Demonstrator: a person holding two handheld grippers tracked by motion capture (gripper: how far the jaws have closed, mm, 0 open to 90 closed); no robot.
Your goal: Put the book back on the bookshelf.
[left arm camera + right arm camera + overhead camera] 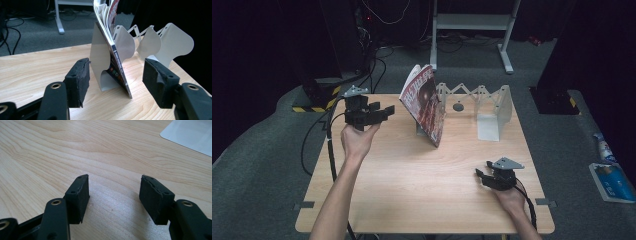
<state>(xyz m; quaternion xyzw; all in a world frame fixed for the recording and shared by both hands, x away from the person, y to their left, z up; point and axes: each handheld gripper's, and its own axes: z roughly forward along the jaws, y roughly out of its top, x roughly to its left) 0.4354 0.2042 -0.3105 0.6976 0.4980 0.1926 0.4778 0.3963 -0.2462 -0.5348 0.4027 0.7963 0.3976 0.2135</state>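
Observation:
A red-covered magazine [426, 102] leans tilted against the left end plate of a white expanding file rack [492, 107] at the back of the wooden table [412, 185]. My left gripper [384, 110] is held up left of the magazine, open, its jaws pointing at it with a gap between. In the left gripper view the magazine's spine [117, 67] stands between the two pads, farther off, against a white rack plate [98, 53]. My right gripper [481, 176] rests low near the table's right front, open over bare wood [112, 185], nothing between its jaws.
A white stand's legs [507, 50] and cables [377, 55] lie on the grey carpet behind the table. A blue-and-white packet [609, 180] lies on the floor at the right. A white plate corner [190, 133] shows in the right gripper view.

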